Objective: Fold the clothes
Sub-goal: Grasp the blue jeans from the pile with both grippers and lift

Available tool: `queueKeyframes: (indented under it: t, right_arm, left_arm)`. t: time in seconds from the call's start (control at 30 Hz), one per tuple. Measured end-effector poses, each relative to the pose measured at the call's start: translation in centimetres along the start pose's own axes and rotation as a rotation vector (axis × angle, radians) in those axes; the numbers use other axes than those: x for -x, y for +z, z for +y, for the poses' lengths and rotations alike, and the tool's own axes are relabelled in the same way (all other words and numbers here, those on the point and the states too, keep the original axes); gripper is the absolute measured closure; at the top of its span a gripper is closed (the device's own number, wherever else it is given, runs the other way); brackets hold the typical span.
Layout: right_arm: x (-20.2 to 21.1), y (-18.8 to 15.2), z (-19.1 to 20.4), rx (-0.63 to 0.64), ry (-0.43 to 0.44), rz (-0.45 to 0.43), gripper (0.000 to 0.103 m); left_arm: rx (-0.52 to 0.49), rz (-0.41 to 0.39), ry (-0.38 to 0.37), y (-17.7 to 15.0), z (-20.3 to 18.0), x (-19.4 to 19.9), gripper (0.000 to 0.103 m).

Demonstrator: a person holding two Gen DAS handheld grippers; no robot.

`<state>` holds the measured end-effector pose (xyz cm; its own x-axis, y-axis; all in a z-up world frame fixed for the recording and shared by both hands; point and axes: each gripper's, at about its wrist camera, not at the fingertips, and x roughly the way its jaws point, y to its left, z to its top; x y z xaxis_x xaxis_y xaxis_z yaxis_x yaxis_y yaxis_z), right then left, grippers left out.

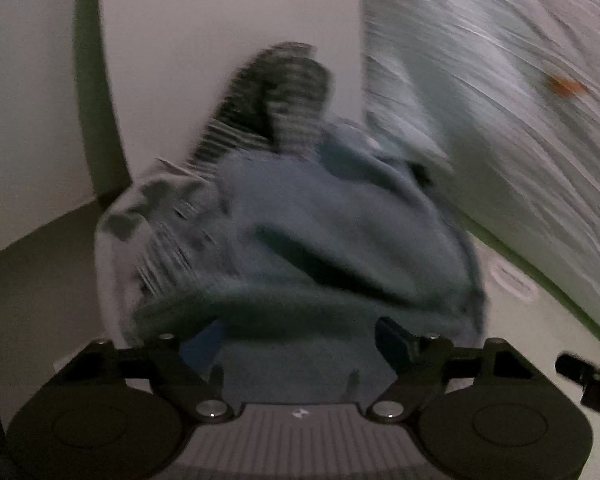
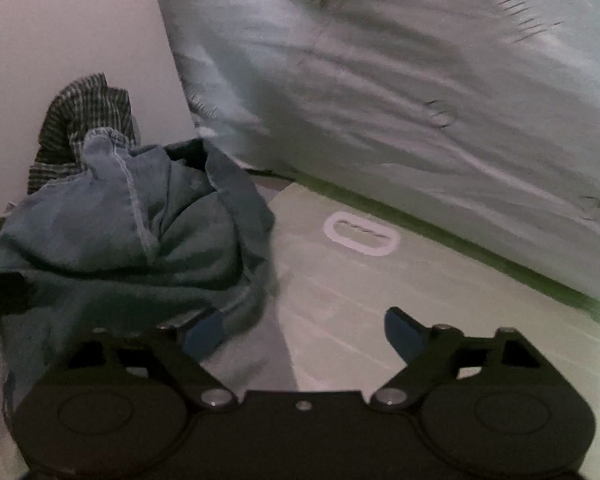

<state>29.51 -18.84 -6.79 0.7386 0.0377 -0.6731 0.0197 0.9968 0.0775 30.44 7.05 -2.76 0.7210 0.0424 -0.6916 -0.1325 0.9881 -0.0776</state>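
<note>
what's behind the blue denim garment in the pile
A dark striped garment sticks up behind the blue denim garment, against the pale wall. Its lower part, and anything else under the denim, is covered.

1. The left gripper has its jaws spread wide, with the blue-grey garment bunched between them.
2. The view is motion-blurred.
3. A dark checked garment rises behind the blue-grey one, against a pale wall.
4. A light quilted cover with an orange mark fills the upper right.
5. A white oval ring lies on the surface at right.
</note>
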Motion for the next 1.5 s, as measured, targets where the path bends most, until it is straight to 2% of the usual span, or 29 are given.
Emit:
queueKeyframes:
  t: [0.13, 0.27, 0.33, 0.4, 0.43, 0.47, 0.57, 0.7, 0.8, 0.97, 1.13, 1.3, 1.5]
  right_arm:
    - [-4.6, 1.3, 1.4, 0.016, 0.031, 0.032, 0.021]
    - [-9.1, 2.3, 2.1, -0.001, 0.057, 0.091, 0.029]
    - [-11.0, 2.5, 2.4, -0.014, 0.061, 0.119, 0.03]
    - [-12.4, 2.6, 2.8, -0.013, 0.057, 0.143, 0.036]
    - [-13.0, 2.6, 2.9, -0.011, 0.057, 0.156, 0.053]
    - [-13.3, 2.5, 3.0, -0.012, 0.066, 0.173, 0.076]
    - [-12.7, 2.2, 3.2, -0.007, 0.068, 0.161, 0.097]
    - [-9.2, 1.4, 2.8, 0.064, -0.01, 0.062, 0.101]
    - [-4.8, 0.9, 0.9, 0.023, -0.047, -0.024, 0.101]
    - [4.4, -0.9, -1.0, 0.089, -0.17, -0.188, 0.101]
    - [12.3, -4.2, -5.0, 0.054, -0.312, -0.274, 0.102]
    - [20.0, -8.7, -12.0, -0.03, -0.466, -0.291, 0.102]
    - [28.7, -14.8, -21.2, -0.123, -0.648, -0.283, 0.101]
  left_arm:
    - [0.074, 0.054, -0.052, 1.9, 2.0, -2.9, 0.029]
    - [0.149, 0.095, -0.084, 2.4, 3.5, -4.9, 0.029]
    - [0.156, 0.101, -0.091, 2.4, 3.7, -5.4, 0.029]
    - [0.148, 0.096, -0.088, 2.3, 3.6, -5.5, 0.029]
    - [0.14, 0.091, -0.082, 2.2, 3.4, -5.4, 0.03]
    - [0.13, 0.087, -0.075, 2.0, 3.3, -5.3, 0.034]
    - [0.138, 0.076, -0.051, 2.0, 3.4, -5.0, 0.047]
    - [0.18, 0.068, -0.052, 2.0, 4.2, -4.3, 0.069]
    - [0.19, 0.051, -0.075, 1.8, 4.1, -2.9, 0.079]
    - [0.161, 0.011, -0.153, 1.1, 2.8, 0.5, 0.083]
    - [0.097, 0.015, -0.277, -1.6, -1.0, 5.4, 0.084]
    - [0.012, 0.09, -0.425, -7.9, -6.6, 10.7, 0.084]
    - [-0.142, 0.237, -0.603, -15.9, -14.7, 16.5, 0.081]
